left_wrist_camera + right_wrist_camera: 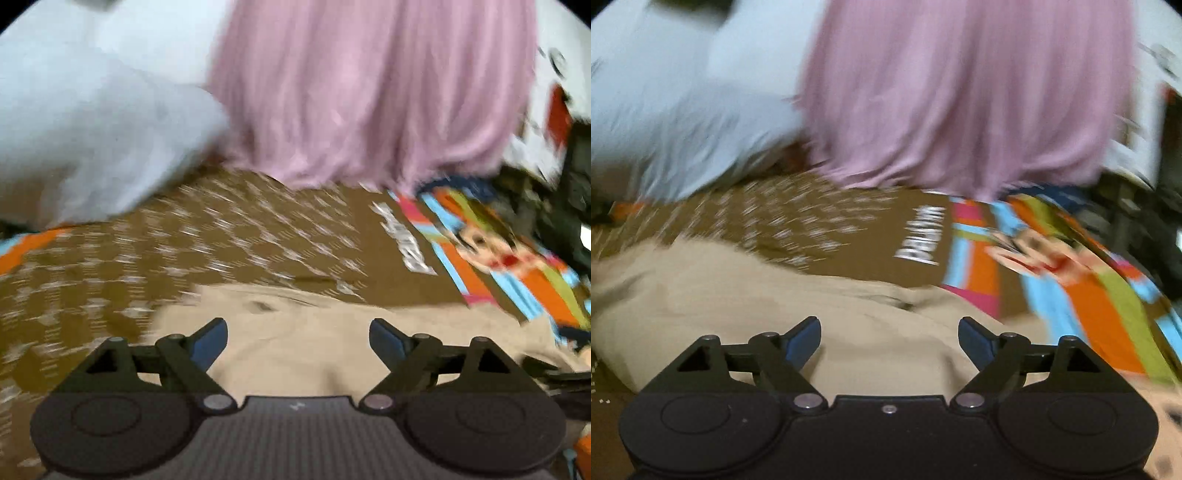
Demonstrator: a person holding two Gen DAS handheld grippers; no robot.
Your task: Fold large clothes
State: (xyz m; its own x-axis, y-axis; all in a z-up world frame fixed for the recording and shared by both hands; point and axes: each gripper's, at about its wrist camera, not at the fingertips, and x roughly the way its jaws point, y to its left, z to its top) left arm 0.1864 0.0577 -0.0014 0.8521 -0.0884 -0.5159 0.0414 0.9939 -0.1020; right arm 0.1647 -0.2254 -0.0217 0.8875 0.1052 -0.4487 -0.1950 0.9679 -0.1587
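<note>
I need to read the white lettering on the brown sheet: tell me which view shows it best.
The right wrist view: the white lettering sits near centre, larger and less smeared, though still not legible. In the left wrist view the lettering is smaller, off to the right and more blurred.

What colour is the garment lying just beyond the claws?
Plain beige garment, no pattern visible. It shows best in the right wrist view.

A brown bedspread with white flecks (pixel 229 236) is seen beyond the fingers — a beige cloth garment (pixel 295 343) is spread on it beneath them.
</note>
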